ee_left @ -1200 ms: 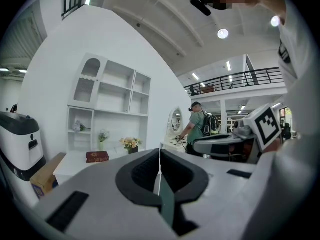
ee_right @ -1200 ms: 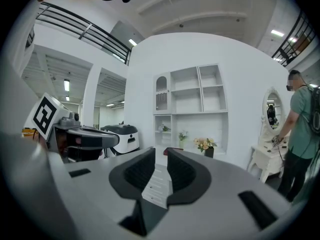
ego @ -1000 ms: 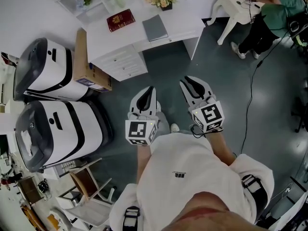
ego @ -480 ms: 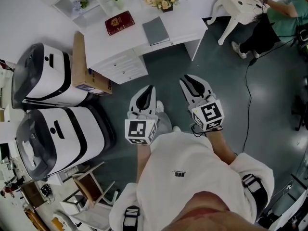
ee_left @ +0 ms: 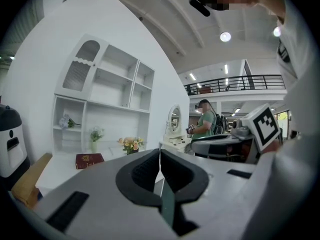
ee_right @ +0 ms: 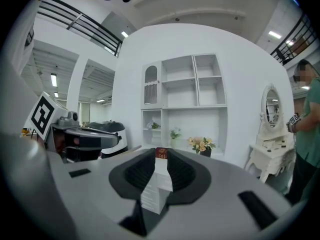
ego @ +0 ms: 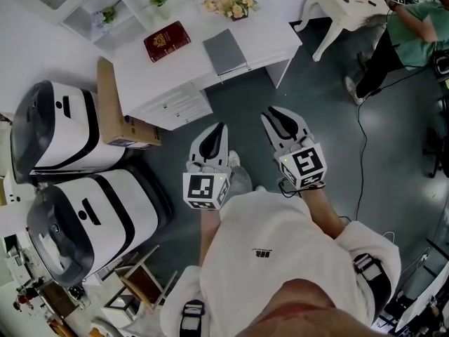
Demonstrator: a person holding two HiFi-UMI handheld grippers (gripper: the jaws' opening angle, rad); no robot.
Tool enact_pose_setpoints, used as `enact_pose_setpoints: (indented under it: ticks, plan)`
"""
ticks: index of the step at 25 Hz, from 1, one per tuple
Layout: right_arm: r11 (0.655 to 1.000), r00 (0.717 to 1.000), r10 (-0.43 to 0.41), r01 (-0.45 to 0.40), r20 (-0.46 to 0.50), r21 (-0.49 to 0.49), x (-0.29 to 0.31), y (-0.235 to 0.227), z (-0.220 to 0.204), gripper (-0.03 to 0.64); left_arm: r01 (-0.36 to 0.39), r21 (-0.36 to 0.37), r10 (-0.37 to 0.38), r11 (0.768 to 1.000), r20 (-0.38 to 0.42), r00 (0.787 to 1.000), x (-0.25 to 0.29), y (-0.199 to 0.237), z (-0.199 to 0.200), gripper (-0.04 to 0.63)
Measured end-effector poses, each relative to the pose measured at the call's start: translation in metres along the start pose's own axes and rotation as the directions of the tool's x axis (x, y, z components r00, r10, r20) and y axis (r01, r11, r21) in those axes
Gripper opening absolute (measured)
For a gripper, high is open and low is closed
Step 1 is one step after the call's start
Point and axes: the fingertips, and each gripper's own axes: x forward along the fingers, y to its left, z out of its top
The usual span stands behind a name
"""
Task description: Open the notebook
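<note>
A grey notebook lies closed on the white desk ahead, with a red book to its left. Both grippers hang over the dark floor, well short of the desk and touching nothing. My left gripper is shut, its jaw tips meeting with nothing between them; its own view shows the red book far off. My right gripper stands a little open and empty. Through its gap the desk front and the red book show in the right gripper view.
Two large white-and-black machines stand at the left, with a cardboard box against the desk. Flowers sit at the desk's back. A person in green stands by a white dressing table. A cable trails on the floor.
The desk, the machines and the box have slid lower in the head view as I moved towards the desk. Both grippers keep their places in the view and their jaws look the same.
</note>
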Motion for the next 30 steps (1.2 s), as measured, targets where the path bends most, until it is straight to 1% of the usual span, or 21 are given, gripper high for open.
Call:
enact_pose_setpoints:
  ticks: [8,17,23,30]
  plan:
    - [0.999,0.999,-0.041,0.041,-0.02,0.013,0.055,-0.005,0.007,0.058,0.059,0.002,-0.059,0.998,-0.028,0.998,0.035,0.048,0.004,0.0]
    - [0.995,0.995,-0.094,0.095,-0.044,0.024,0.114,-0.019,0.008,0.057,0.132,0.003,-0.132,0.991,-0.058,0.99,0.078,0.095,0.003,0.0]
    - [0.989,0.988,-0.141,0.143,-0.069,0.032,0.137,-0.03,0.001,0.055,0.183,-0.006,-0.183,0.983,-0.07,0.981,0.103,0.112,-0.003,0.0]
    - [0.983,0.979,-0.174,0.179,-0.106,0.043,0.148,-0.044,-0.014,0.055,0.212,-0.017,-0.213,0.977,-0.083,0.973,0.123,0.119,-0.011,0.0]
